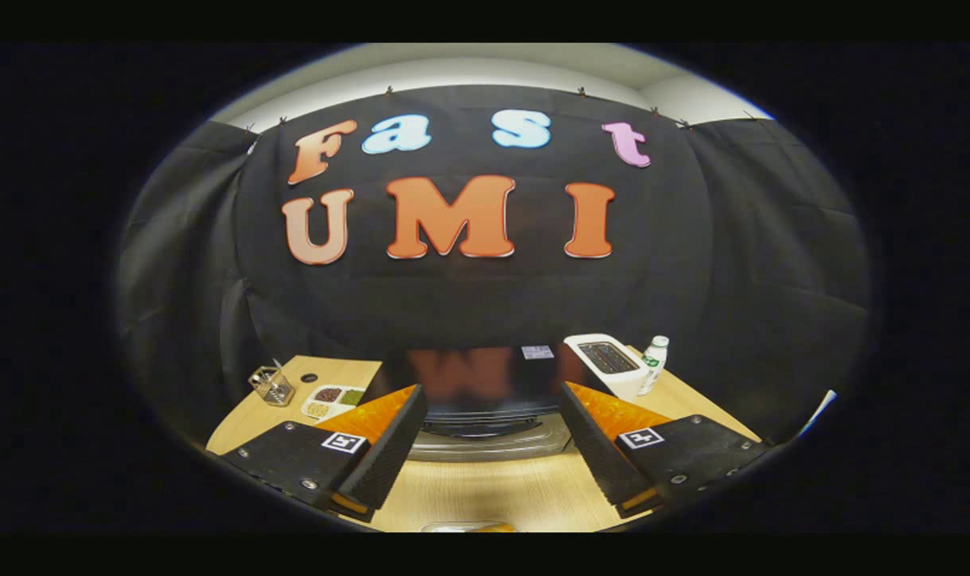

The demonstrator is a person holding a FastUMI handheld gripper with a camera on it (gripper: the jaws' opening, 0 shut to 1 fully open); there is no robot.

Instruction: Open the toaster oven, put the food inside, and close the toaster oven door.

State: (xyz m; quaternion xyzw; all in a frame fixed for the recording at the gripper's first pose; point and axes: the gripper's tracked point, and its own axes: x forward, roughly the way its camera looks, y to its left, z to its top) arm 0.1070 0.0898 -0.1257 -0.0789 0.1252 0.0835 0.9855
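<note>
Gripper: the handheld two-finger gripper [485, 448] is hovering over the near part of the light wooden table [516, 492], its jaws standing wide apart and gripping nothing.
Fingers: the two fingers [389, 448] are reaching forward on either side of the oven, apart from it, each carrying a small square black-and-white marker on top.
Toaster oven: the dark, glossy-fronted toaster oven with a silver lower edge [485, 400] is sitting in the middle of the table, just ahead of the fingers and between them; its glass door is standing upright and closed, mirroring the booth wall.
Sticker: a small pale label [537, 352] is lying on the oven's top toward its back right corner.
Food: a pale, partly orange item [469, 527] is peeking in at the table's near edge, below the fingers; too little is showing to tell what it is.
White toaster: a white slot toaster with a dark grated top [608, 364] is standing right of the oven near the table's far right corner.
Bottle: a small white plastic bottle with a green label [654, 364] is standing upright just beside the toaster, at the right edge.
Divided dish: a white sectioned tray holding dark, green and tan fillings [333, 400] is resting left of the oven.
Glass: a clear angular glass container [272, 386] is sitting near the table's left edge.
Dark spot: a small round dark mark [309, 378] is showing near the far left edge.
In the way: the closed door is facing the gripper.
</note>
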